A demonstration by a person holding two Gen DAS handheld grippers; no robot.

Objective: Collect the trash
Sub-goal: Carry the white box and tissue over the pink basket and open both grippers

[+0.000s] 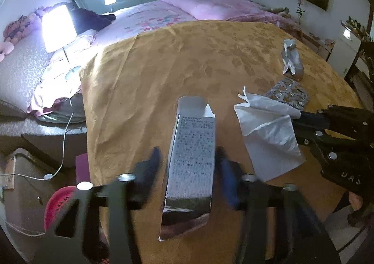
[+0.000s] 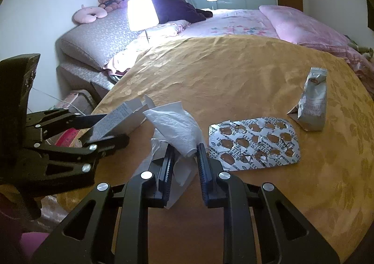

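Tissue, white and crumpled, is hanging clenched in the right tool; left tool is gripping a grey printed carton, flaps open.

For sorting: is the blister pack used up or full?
Used up: the blister pack shows torn foil over every visible pocket.

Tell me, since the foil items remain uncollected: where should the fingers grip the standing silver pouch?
Grip the silver pouch by its crimped top edge, coming from above. It stands upright on the yellow tablecloth, its top free, apart from the emptied blister pack.
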